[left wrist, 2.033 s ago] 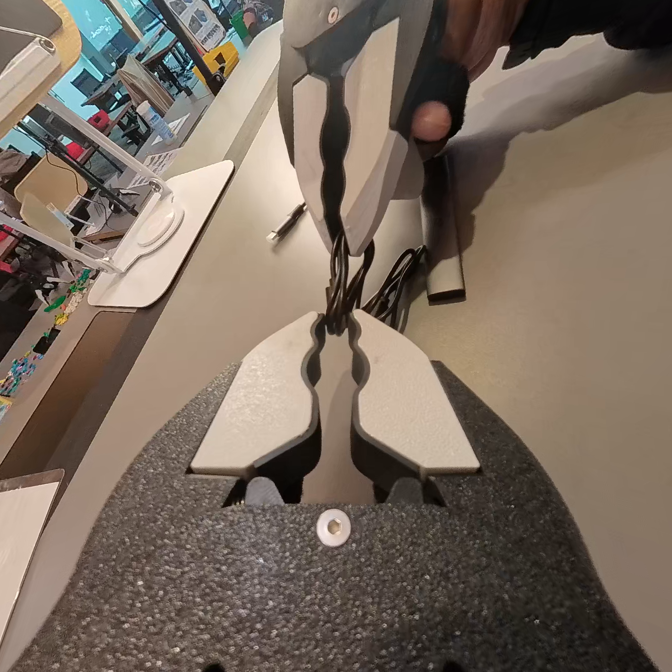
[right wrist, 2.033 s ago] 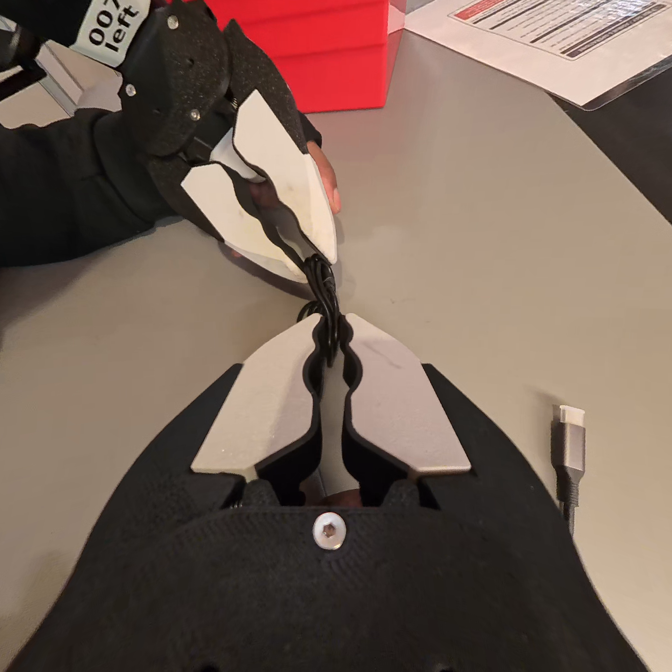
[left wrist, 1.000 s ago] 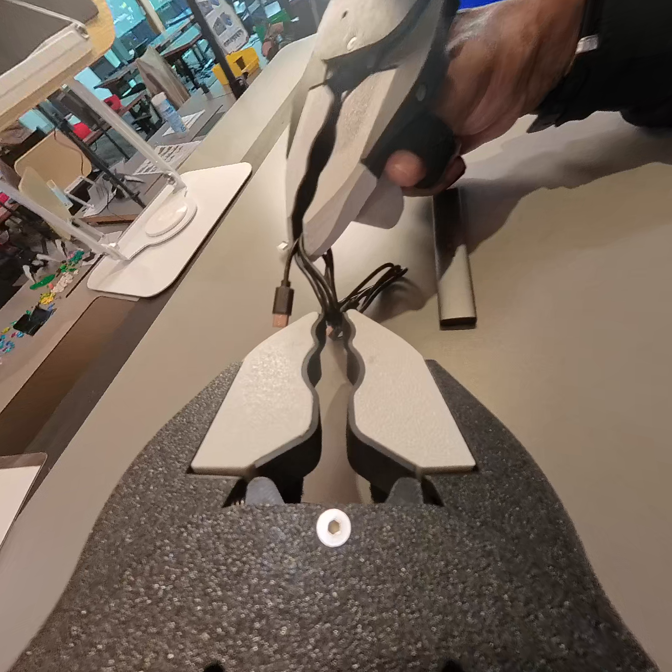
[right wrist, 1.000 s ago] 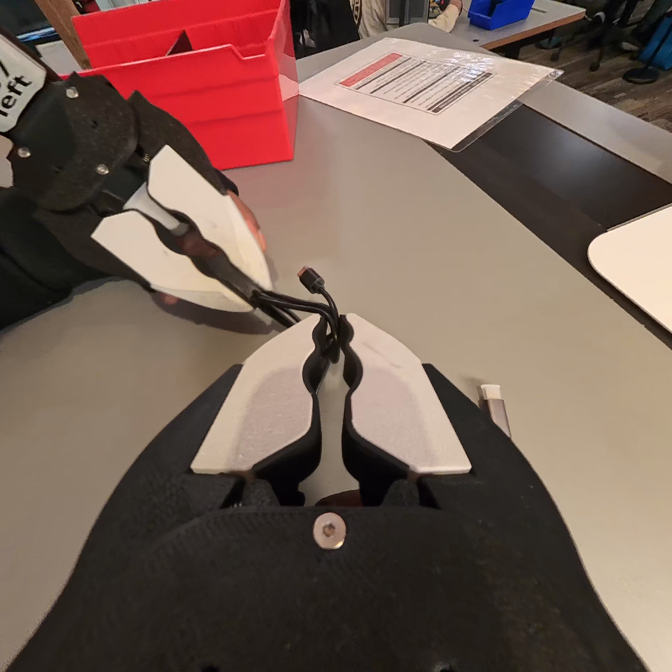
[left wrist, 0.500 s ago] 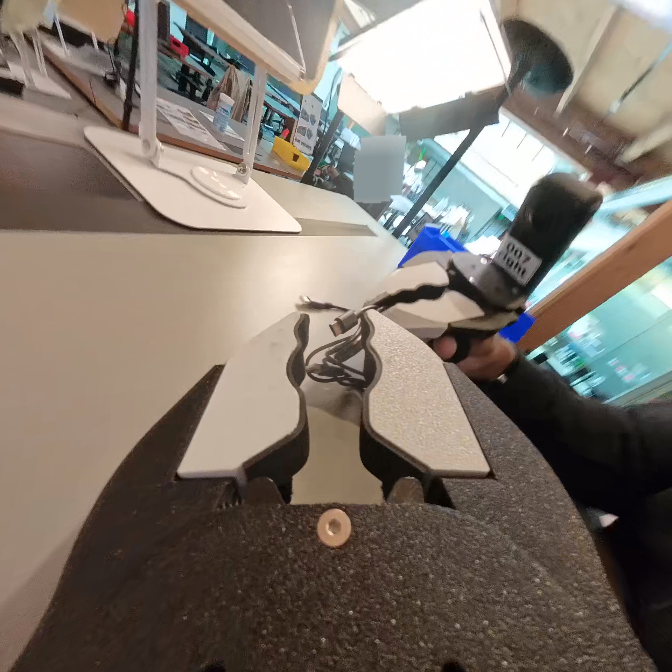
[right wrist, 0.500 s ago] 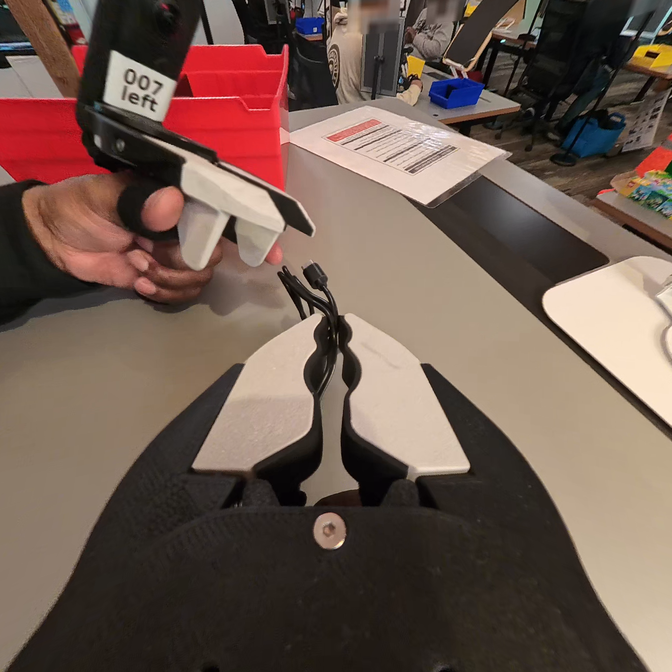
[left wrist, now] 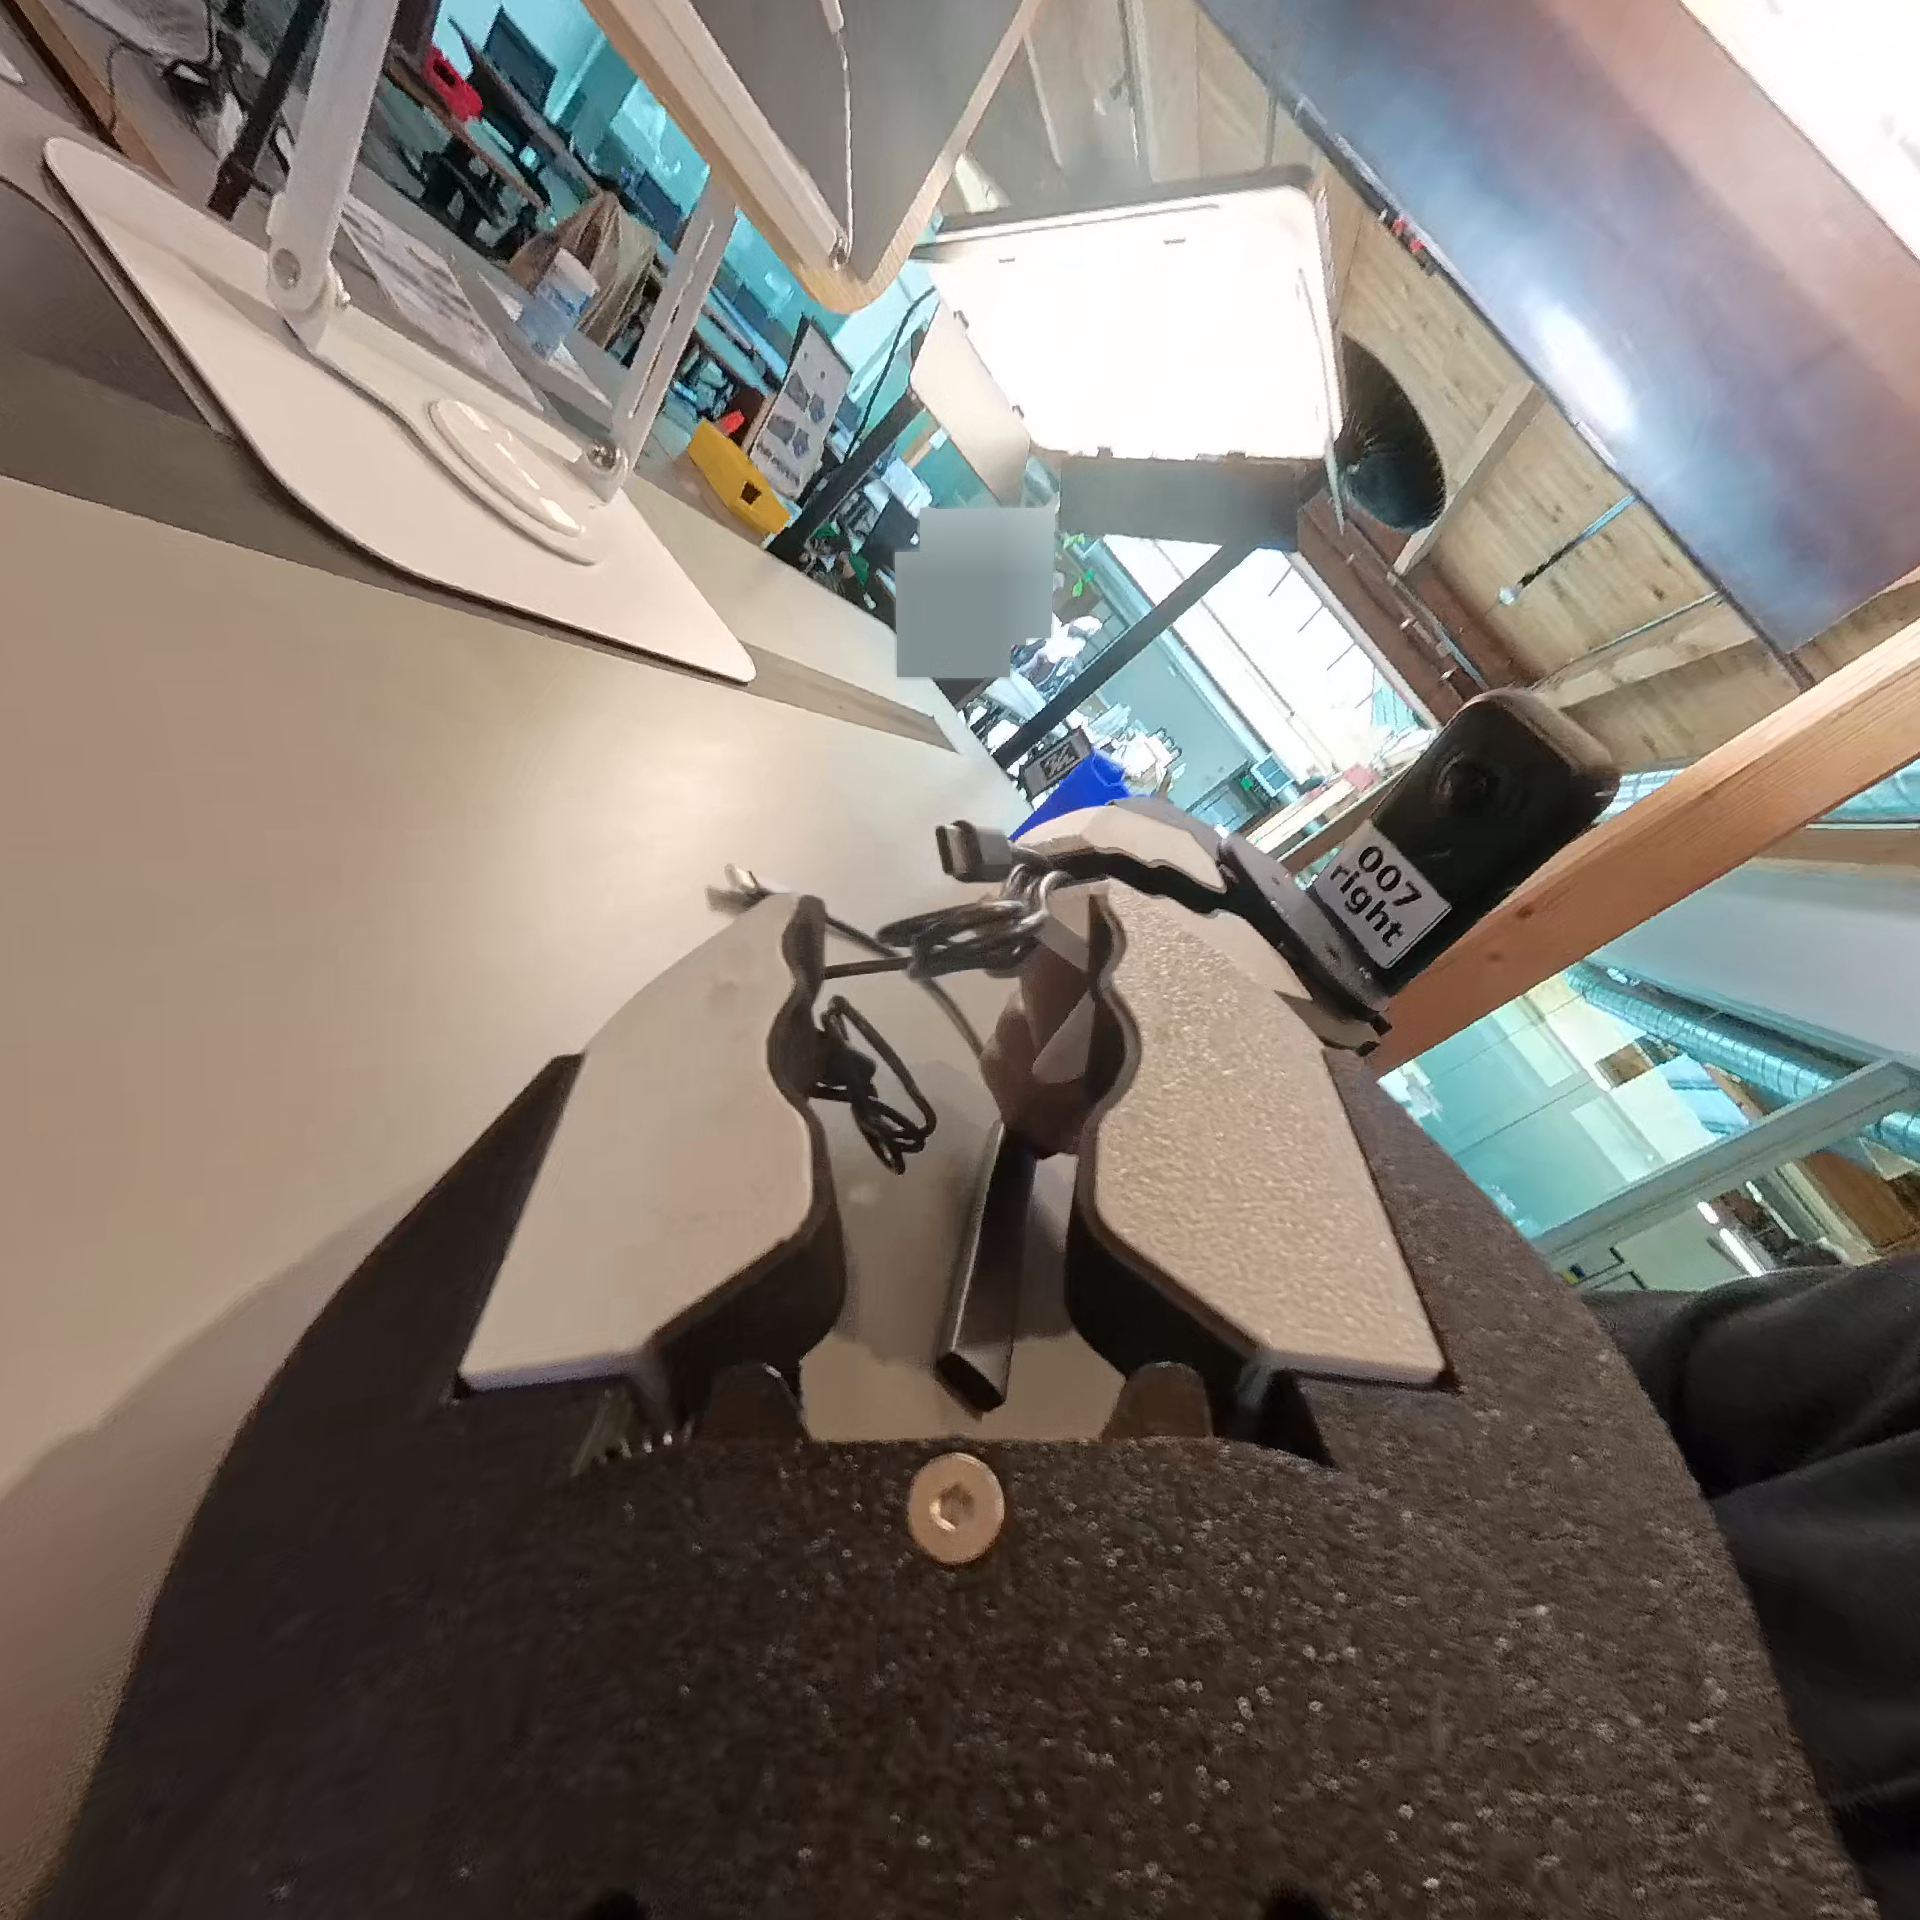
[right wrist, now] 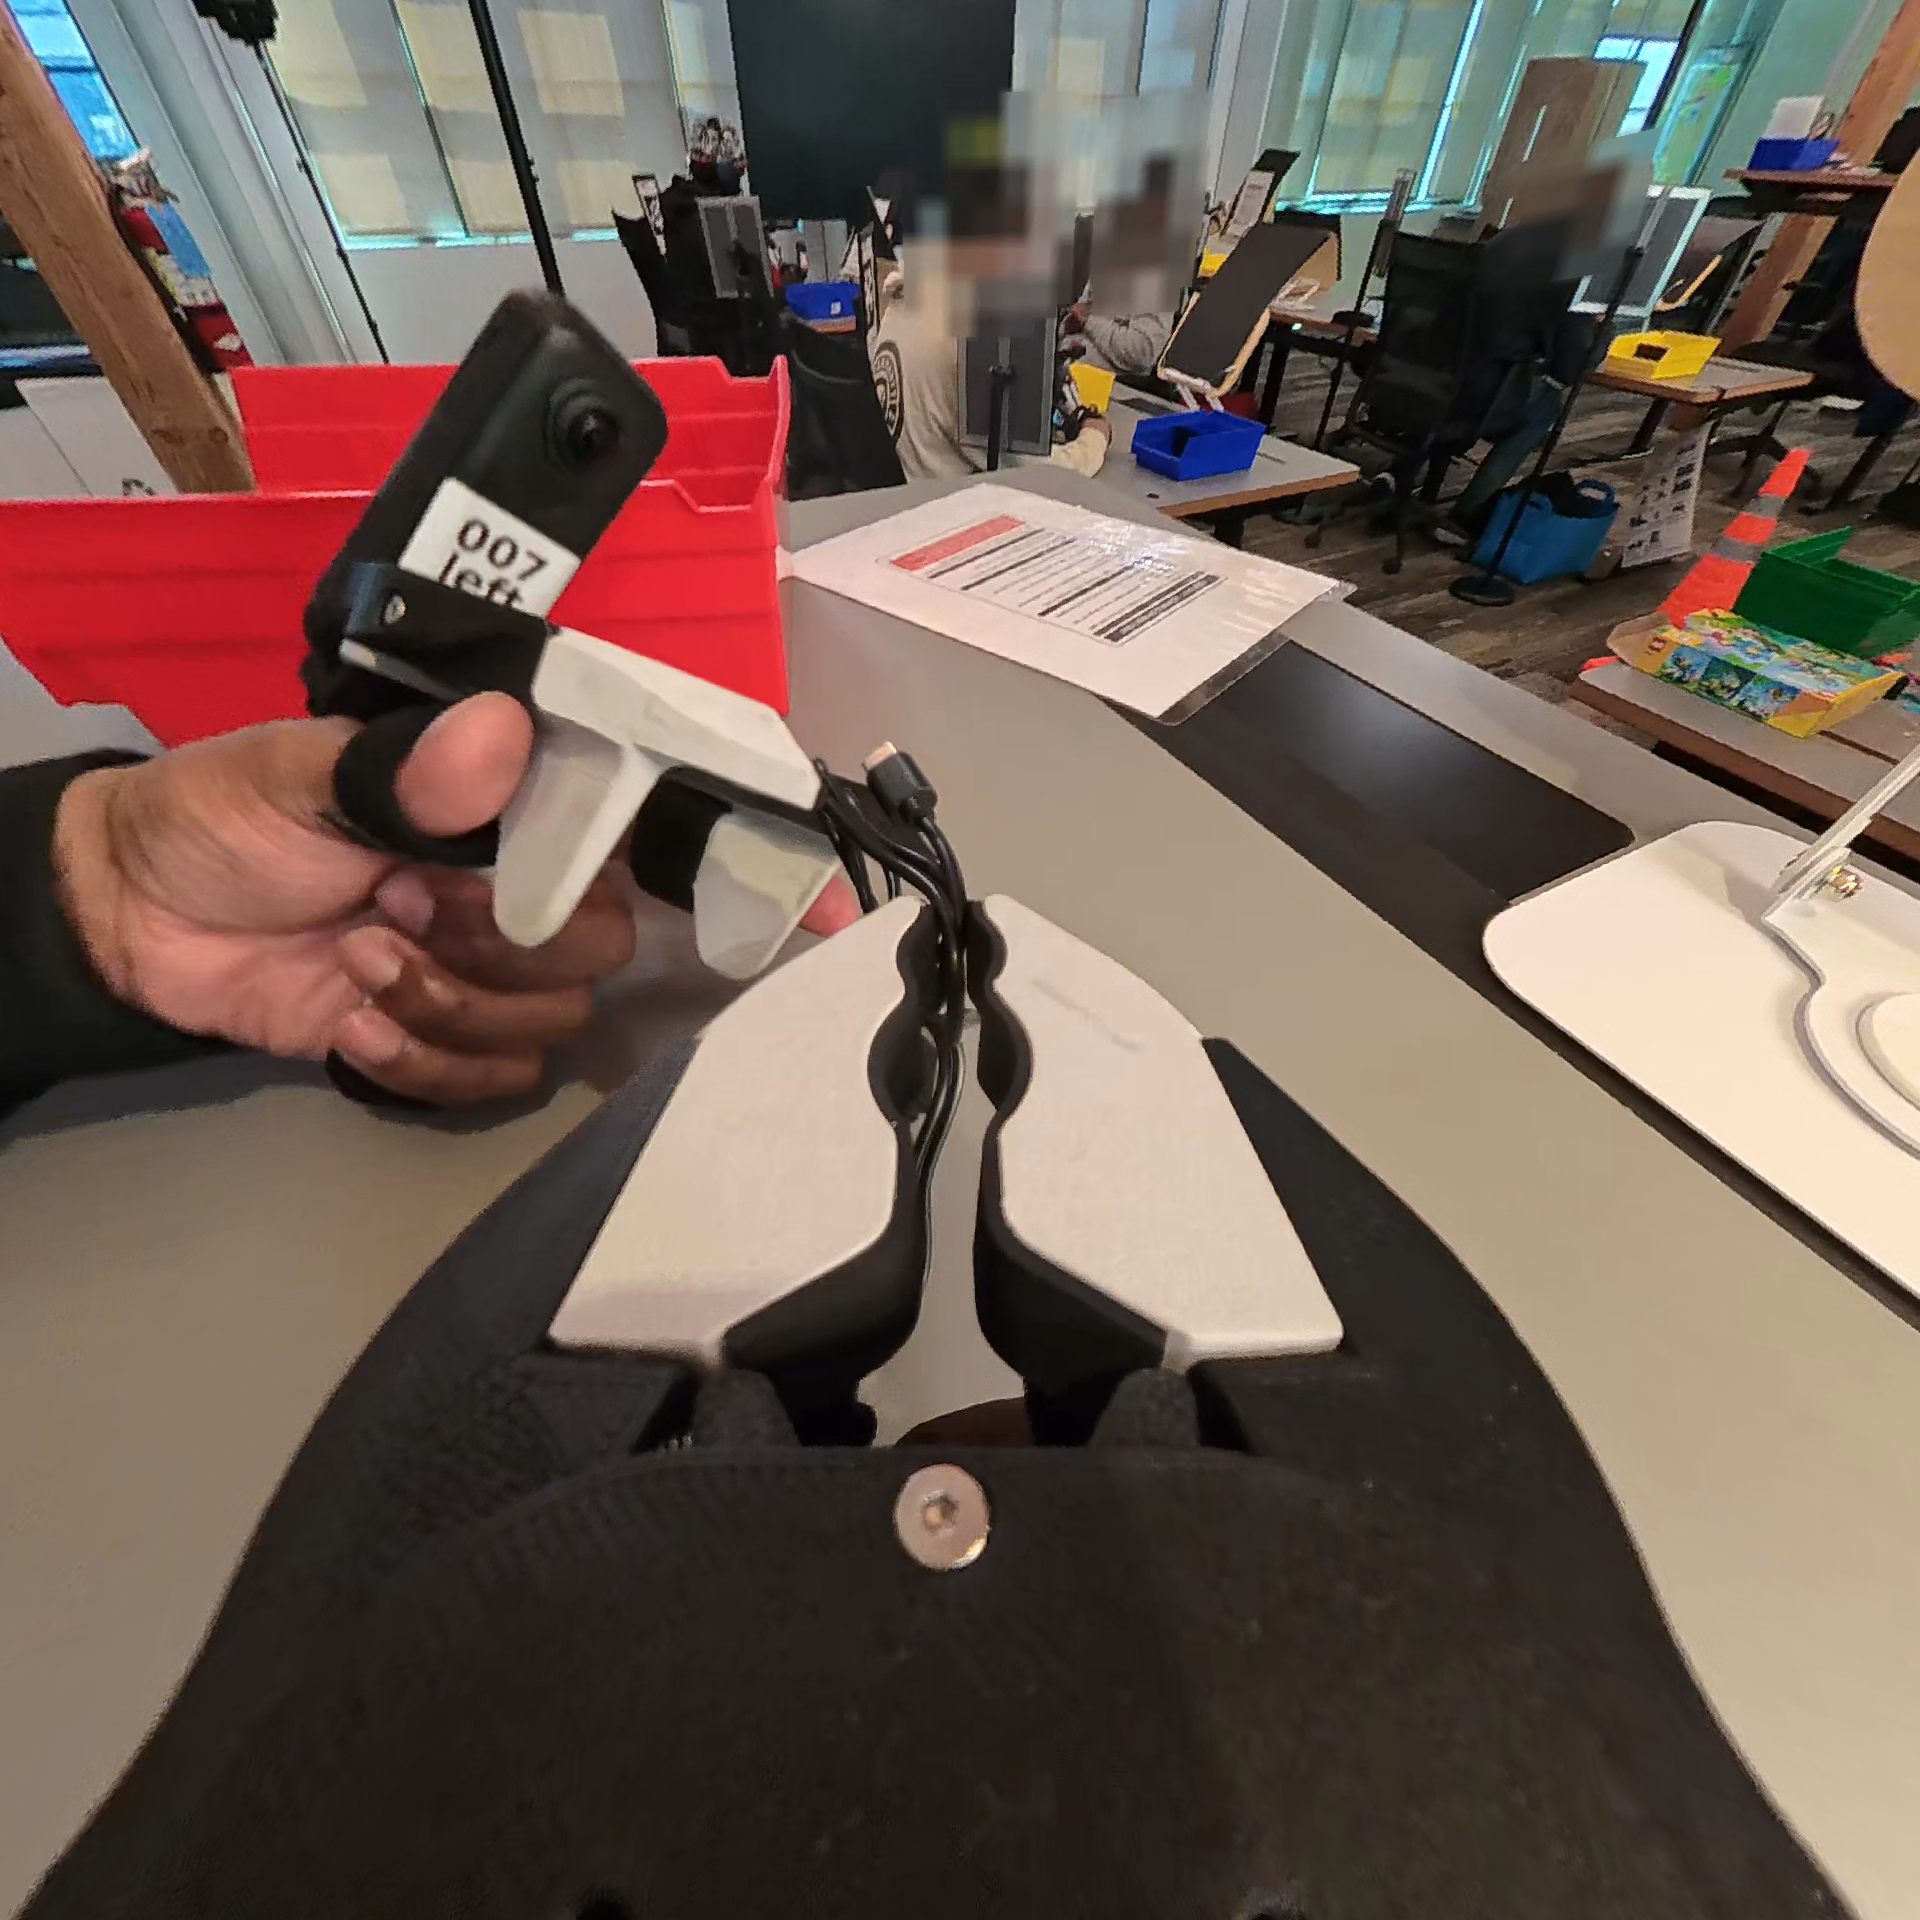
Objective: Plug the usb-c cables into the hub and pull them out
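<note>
My right gripper [right wrist: 953, 914] is shut on a bundle of thin black cables [right wrist: 935, 997] and holds it above the grey table [right wrist: 1195, 935]. One USB-C plug [right wrist: 899, 774] sticks up out of the bundle. My left gripper [right wrist: 821, 847] is open, its tips just left of the bundle. In the left wrist view the left gripper [left wrist: 951, 925] is wide open. Loose cable loops [left wrist: 873, 1091] and the dark grey hub [left wrist: 977, 1288] lie on the table between its fingers. The right gripper [left wrist: 1049, 847] holds the plug [left wrist: 966, 847] just beyond them. A second plug [left wrist: 738, 883] shows farther left.
A red bin [right wrist: 156, 623] stands behind the left hand. A laminated sheet [right wrist: 1060, 592] lies at the back of the table. A white stand base [right wrist: 1714, 987] sits at the right, past a dark strip [right wrist: 1403, 790]; the base also shows in the left wrist view [left wrist: 416, 468]. The tips of both grippers are at nearly the same place.
My left gripper let go of the cables, opened wide and swung round, its tips now beside the bundle. My right gripper stayed shut on the cables and rose a little.
</note>
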Motion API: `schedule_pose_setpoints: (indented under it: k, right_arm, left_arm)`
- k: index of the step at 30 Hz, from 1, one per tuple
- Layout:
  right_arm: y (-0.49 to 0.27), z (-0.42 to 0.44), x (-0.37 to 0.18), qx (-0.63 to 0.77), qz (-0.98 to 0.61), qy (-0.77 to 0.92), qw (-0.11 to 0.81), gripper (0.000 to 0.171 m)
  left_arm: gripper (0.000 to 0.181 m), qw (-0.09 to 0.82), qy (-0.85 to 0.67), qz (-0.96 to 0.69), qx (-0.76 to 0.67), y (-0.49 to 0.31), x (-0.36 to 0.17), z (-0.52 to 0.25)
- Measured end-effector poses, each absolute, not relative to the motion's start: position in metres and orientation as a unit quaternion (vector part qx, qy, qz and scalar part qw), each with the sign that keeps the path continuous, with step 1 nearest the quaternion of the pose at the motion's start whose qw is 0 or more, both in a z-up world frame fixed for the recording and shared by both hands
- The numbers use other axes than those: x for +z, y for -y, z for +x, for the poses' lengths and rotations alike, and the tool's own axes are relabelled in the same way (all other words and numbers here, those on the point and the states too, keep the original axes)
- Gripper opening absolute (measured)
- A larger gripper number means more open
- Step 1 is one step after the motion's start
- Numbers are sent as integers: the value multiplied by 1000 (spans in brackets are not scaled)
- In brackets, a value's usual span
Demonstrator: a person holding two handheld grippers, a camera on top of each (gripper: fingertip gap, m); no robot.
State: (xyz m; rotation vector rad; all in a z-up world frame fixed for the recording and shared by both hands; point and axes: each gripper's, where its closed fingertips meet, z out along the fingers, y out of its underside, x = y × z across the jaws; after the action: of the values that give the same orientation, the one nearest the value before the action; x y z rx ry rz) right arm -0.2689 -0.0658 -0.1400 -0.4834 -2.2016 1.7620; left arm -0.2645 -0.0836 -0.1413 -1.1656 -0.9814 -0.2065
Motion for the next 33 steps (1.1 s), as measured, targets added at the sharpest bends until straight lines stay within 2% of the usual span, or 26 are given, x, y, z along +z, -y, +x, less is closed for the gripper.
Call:
schedule_pose_setpoints:
  k: [1, 6, 18, 22, 25, 33]
  right_arm:
    - [67, -269, -139, 612, -169, 759, 144, 4]
    - [68, -270, -132, 627, -182, 740, 159, 5]
    - [75, -264, -124, 646, -176, 721, 179, 5]
    - [74, -260, -115, 663, -167, 706, 185, 5]
    - [74, -257, -110, 672, -156, 697, 195, 4]
    - [77, -254, -114, 665, -145, 704, 200, 5]
  left_arm:
    - [42, 728, 440, -517, -96, 82, -138, -264]
    - [36, 763, 443, -459, -100, 84, -128, -265]
    - [43, 803, 422, -416, -66, 89, -114, -265]
    - [37, 823, 414, -381, -85, 90, -109, -264]
    - [41, 831, 418, -365, -43, 99, -106, -266]
    - [31, 830, 400, -387, -44, 92, -105, -261]
